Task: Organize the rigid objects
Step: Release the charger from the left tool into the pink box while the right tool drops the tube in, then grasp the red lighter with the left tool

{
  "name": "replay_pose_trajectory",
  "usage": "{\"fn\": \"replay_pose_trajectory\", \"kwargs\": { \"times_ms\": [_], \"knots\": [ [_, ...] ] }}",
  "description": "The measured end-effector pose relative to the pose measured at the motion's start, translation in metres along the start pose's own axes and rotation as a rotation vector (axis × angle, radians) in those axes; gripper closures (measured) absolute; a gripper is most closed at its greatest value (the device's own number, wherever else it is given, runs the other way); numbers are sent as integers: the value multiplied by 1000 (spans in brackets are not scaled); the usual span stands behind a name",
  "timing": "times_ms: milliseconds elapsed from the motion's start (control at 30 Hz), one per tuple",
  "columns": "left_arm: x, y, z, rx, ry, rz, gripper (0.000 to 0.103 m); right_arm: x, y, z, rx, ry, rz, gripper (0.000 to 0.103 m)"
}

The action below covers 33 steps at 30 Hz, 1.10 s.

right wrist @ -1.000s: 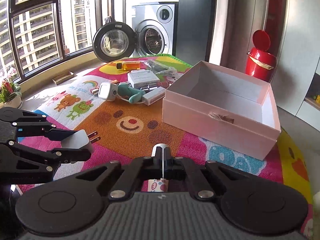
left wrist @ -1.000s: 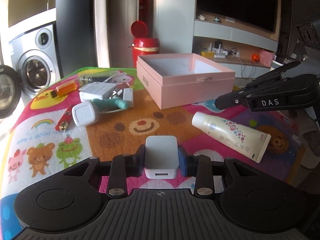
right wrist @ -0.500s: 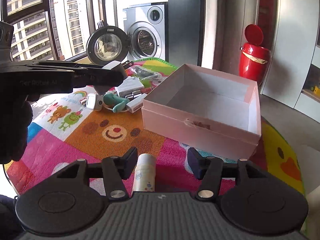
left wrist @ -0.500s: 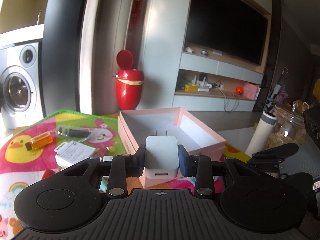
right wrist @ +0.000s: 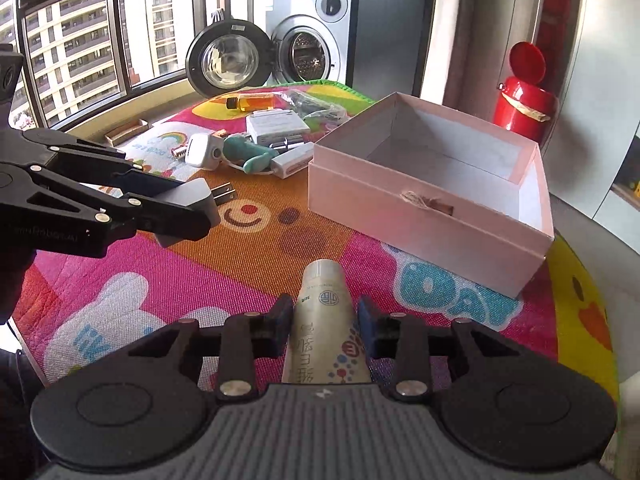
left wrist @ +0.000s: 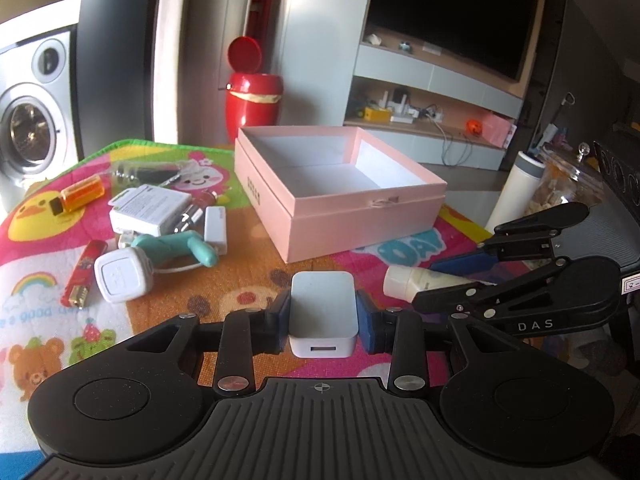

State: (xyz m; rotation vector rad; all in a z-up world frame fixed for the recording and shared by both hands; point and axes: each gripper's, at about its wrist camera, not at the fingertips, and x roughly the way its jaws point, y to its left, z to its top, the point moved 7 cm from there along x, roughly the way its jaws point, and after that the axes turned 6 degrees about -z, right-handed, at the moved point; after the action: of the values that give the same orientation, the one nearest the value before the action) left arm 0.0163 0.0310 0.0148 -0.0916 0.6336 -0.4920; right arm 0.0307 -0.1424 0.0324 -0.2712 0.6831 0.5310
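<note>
Clutter lies on a cartoon-printed mat (left wrist: 48, 304) that covers the desk; the left hand-held gripper (left wrist: 323, 316) is clenched on a white charger (left wrist: 323, 312), its blue pads pressed to both sides and the USB port facing the camera; in the right wrist view the same charger (right wrist: 196, 196) shows its two prongs pointing toward the pink box (right wrist: 424, 216), held above the mat and well short of the box; the right hand-held gripper (right wrist: 325, 320) has a cream tube (right wrist: 326, 320) lying between its fingers, cap end forward; the pads sit close to the tube's sides, but whether they are actually squeezing it I cannot tell; the left wrist view shows the tube (left wrist: 416, 282) low over the mat, just in front of the box's near corner; the pink box (left wrist: 340, 192) stands open, its white inside bare in the part that shows; to its left sits a loose heap: a white plug adapter (left wrist: 122, 276), a teal object (left wrist: 176, 246), a flat white package (left wrist: 150, 208), a small white block (left wrist: 215, 228), a red lighter (left wrist: 82, 276), and a small bottle of orange liquid (left wrist: 80, 196); a red bin (left wrist: 252, 104) with its lid raised stands beyond the desk, and a washing machine (right wrist: 308, 48) with an open door is behind the heap.
</note>
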Motion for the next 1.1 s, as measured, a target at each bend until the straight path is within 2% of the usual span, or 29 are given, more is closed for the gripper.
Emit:
{"fn": "replay_pose_trajectory", "kwargs": {
  "times_ms": [100,167,233,300,333,433,533,667,767,867,967,1100],
  "knots": [
    [-6,-5,40,-3,-70,-50,66,-26,-31,55,34,-129,-49,68],
    [-5,-8,87,25,-153,-53,66,-34,-52,97,54,-199,-88,68],
    [6,-1,128,-6,-217,-51,65,-30,-75,141,80,-238,-110,67],
    [29,12,156,-80,-219,-67,65,-22,-98,166,131,-243,-173,56],
    [41,18,163,-109,-207,-72,65,-19,-107,171,159,-251,-202,45],
    [60,35,156,-139,-193,-40,65,-15,-118,158,209,-250,-241,43],
    [49,55,121,-156,-200,5,65,-9,-107,119,176,-235,-245,37],
    [21,94,68,-178,-179,163,65,14,-67,67,25,-196,-310,37],
    [-2,128,43,-255,-188,239,65,34,-28,41,-57,-135,-230,37],
    [-15,159,28,-363,-185,250,65,48,11,26,-99,-97,-128,37],
    [-16,175,20,-433,-173,210,65,58,41,21,-108,-82,-74,37],
    [-10,175,17,-429,-183,182,65,65,63,17,-109,-53,-25,37]
  ]
}}
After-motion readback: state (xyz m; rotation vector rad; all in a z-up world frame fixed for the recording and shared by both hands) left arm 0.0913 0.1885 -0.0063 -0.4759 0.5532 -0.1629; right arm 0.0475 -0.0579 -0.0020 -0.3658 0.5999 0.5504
